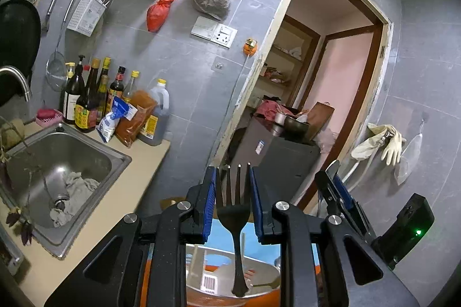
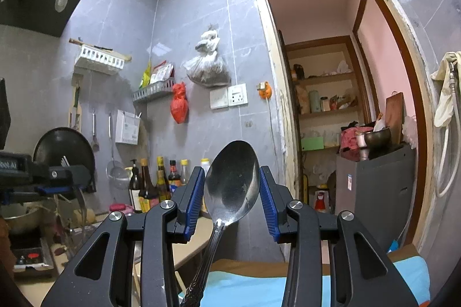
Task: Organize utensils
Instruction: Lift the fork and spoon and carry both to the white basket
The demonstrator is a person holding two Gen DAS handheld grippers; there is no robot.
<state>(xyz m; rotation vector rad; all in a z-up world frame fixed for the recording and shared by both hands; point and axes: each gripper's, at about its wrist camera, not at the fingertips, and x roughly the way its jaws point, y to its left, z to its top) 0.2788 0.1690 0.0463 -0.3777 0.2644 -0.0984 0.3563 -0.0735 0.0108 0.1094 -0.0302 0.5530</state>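
Fork (image 1: 232,209) between left hand-held gripper (image 1: 232,186) pads; spoon (image 2: 232,186) only rightward.

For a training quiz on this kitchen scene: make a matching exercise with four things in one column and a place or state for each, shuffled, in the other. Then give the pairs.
Things:
1. fork
2. spoon
3. grey cloth
4. red bag

Places or states:
A. hanging on the tiled wall
B. lying in the sink
C. clamped in the left gripper, tines pointing away
D. clamped by its bowl in the right gripper

Pairs: 1-C, 2-D, 3-B, 4-A
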